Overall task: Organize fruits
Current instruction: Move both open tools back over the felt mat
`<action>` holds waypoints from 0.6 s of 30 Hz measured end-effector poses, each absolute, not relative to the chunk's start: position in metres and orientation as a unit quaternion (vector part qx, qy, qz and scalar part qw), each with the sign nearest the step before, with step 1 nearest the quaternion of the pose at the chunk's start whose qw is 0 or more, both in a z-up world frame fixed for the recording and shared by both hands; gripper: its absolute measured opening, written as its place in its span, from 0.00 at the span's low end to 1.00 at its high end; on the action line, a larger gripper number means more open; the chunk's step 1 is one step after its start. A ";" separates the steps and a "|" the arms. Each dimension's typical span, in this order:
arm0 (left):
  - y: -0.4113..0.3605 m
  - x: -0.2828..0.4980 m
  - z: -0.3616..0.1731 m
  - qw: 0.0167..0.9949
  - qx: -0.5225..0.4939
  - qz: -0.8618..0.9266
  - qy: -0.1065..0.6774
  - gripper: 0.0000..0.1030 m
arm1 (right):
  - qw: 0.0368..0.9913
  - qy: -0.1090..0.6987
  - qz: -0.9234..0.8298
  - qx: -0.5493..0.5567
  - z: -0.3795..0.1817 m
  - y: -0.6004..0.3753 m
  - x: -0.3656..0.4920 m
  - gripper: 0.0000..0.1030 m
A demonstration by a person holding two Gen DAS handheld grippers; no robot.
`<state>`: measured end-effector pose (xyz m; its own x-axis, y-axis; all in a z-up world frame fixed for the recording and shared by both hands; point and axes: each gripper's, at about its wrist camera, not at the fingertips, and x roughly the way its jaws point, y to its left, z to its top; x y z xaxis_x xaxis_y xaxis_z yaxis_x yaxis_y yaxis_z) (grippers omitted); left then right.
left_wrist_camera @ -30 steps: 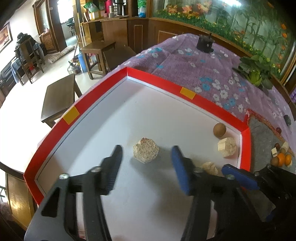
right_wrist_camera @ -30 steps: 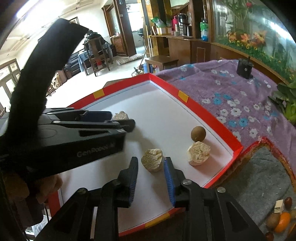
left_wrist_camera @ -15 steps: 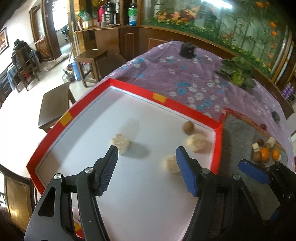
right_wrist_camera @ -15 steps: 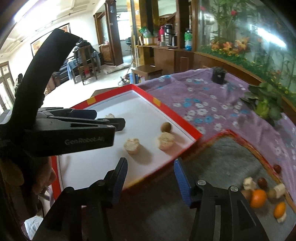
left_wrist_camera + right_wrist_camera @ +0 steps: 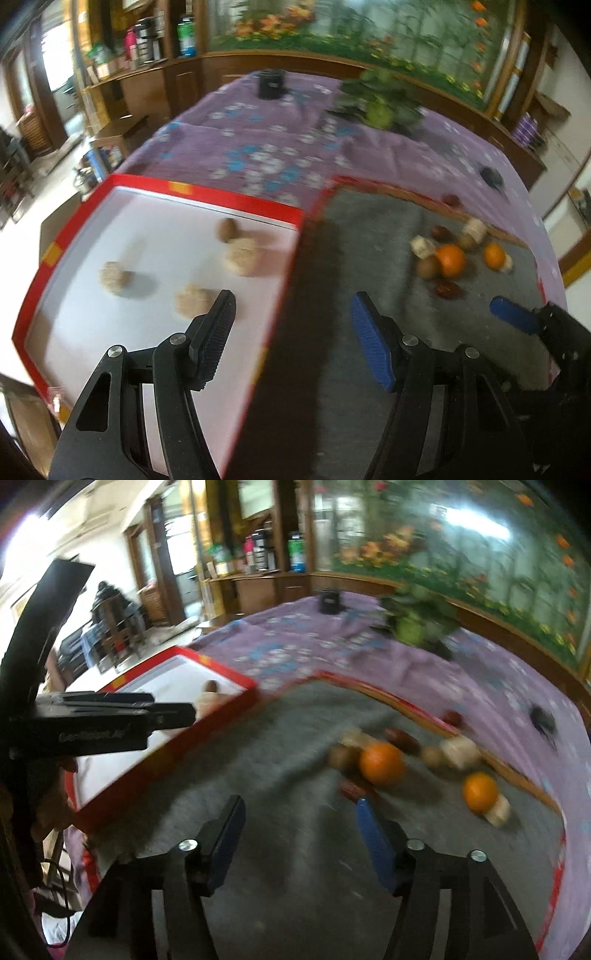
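Where red-rimmed, tray [image 5: 236,202] with fruit pieces [image 5: 242,252].

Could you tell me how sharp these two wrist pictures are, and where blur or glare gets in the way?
Left wrist view: the tongs are crisp, but the tray and oranges are smeared by motion. Right wrist view: heavier blur throughout, the fruit pile is streaky, a window blows out white at the upper left, and fisheye bending curves the mat edge.
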<state>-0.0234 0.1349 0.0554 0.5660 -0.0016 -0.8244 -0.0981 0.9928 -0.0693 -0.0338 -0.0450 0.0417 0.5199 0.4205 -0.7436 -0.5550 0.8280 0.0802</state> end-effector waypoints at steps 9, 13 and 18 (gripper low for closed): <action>0.075 -0.005 0.039 0.872 -0.023 -0.025 0.489 0.64 | 0.878 0.411 0.241 -0.058 0.038 -0.106 -0.037 0.61; 0.053 -0.002 0.035 0.868 -0.012 -0.049 0.494 0.63 | 0.879 0.414 0.233 -0.050 0.034 -0.120 -0.034 0.61; 0.029 0.007 0.029 0.866 0.006 -0.053 0.497 0.63 | 0.876 0.420 0.235 -0.032 0.029 -0.130 -0.027 0.61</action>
